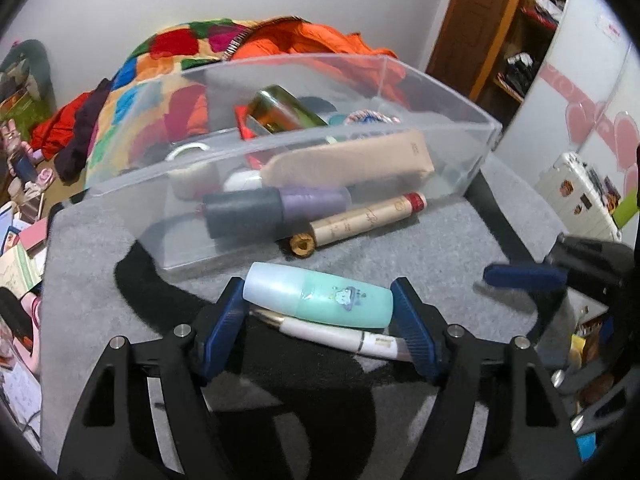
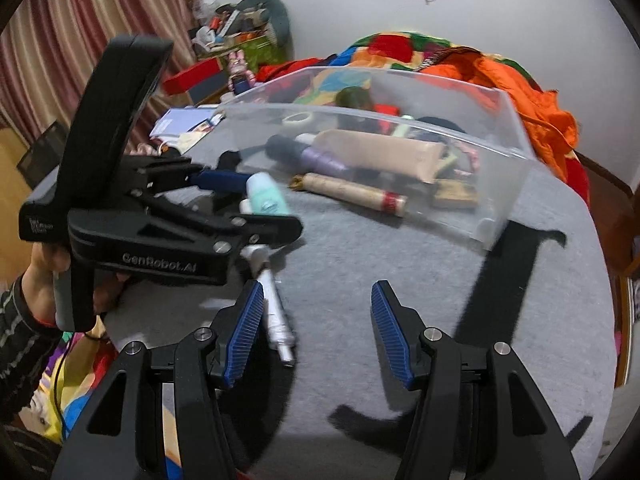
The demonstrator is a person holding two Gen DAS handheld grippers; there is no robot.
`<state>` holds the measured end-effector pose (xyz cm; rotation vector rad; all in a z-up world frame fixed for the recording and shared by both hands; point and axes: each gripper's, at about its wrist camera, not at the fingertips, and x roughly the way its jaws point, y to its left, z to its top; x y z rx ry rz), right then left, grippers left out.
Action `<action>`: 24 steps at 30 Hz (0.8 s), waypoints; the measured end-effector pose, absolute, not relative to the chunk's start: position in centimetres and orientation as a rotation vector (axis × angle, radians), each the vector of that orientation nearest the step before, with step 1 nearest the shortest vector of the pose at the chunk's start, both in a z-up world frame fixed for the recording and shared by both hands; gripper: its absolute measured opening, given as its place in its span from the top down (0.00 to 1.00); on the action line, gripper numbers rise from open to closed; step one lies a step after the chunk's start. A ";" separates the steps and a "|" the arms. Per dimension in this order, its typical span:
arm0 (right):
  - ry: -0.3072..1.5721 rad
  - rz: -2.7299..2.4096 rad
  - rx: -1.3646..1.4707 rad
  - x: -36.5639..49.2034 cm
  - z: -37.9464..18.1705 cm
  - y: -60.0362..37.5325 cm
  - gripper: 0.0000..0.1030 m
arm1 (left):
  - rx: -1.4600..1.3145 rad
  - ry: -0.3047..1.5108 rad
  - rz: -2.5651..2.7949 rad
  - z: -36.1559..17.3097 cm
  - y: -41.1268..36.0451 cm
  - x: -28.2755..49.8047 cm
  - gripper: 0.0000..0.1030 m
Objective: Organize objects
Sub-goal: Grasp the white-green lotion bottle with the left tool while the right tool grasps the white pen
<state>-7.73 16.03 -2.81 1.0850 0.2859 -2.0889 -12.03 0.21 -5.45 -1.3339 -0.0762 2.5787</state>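
Observation:
A mint-green bottle with a white cap lies crosswise between my left gripper's blue pads, which press on both of its ends. Under it, a white pen rests on the grey table. In the right wrist view the pen's near end lies just inside my right gripper's left pad, untouched, with the jaws standing apart. The clear plastic bin behind holds a purple bottle, a beige tube and other items. A paper-wrapped stick lies along its near bottom edge; inside or outside, I cannot tell.
A person's hand holds the left gripper's handle. Behind the table lies a colourful quilt with orange cloth. A wooden shelf and a white cabinet stand at the right. Clutter covers the floor at the left.

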 end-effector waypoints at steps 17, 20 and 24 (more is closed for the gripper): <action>0.398 -2.002 1.085 -7.2 -3.5 11.0 0.90 | -1.176 -0.219 2.743 -1.4 -4.3 -7.8 0.30; 0.375 -2.021 1.067 -6.9 -2.9 11.7 0.90 | -1.153 -0.228 2.754 -0.9 -4.3 -7.7 0.30; 0.297 -2.057 1.035 -6.9 -1.1 13.4 0.90 | -1.129 -0.223 2.767 -0.3 -3.8 -7.7 0.30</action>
